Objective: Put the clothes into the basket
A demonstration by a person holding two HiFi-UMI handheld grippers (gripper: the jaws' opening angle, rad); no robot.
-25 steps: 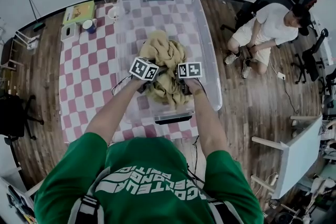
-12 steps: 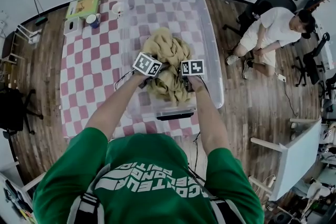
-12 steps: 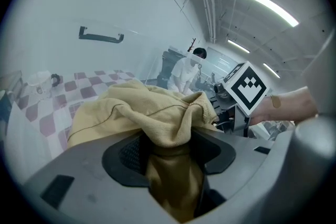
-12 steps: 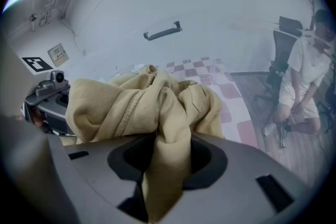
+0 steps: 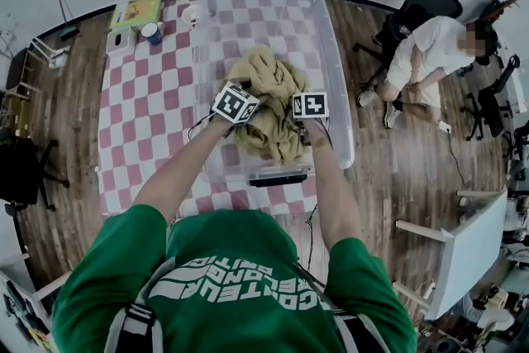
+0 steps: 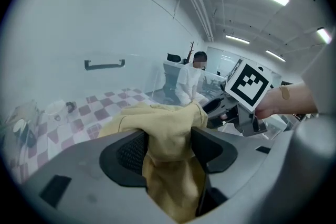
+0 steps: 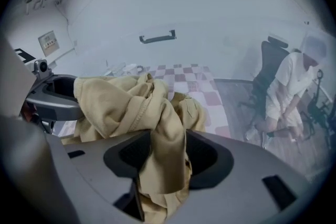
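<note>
A crumpled tan garment (image 5: 269, 107) lies in the clear plastic basket (image 5: 335, 70) on the checkered table. My left gripper (image 5: 246, 88) is at the heap's left side and my right gripper (image 5: 299, 118) at its right. In the left gripper view a fold of the garment (image 6: 168, 128) hangs between the left gripper's (image 6: 168, 147) jaws, which have just been opening. In the right gripper view a strip of the garment (image 7: 165, 134) hangs between the right gripper's (image 7: 168, 157) jaws, which have likewise been opening. Neither pair of pads squeezes the cloth.
A red-and-white checkered cloth (image 5: 140, 120) covers the table. At its far left corner stand a blue cup (image 5: 151, 32), a green book (image 5: 136, 12) and a small white box (image 5: 116, 41). A seated person (image 5: 421, 58) and office chairs (image 5: 421, 0) are at the right.
Both grippers have lifted a little over the heap and their jaws stand wider. The left marker cube has rolled. The garment stays heaped in the basket.
</note>
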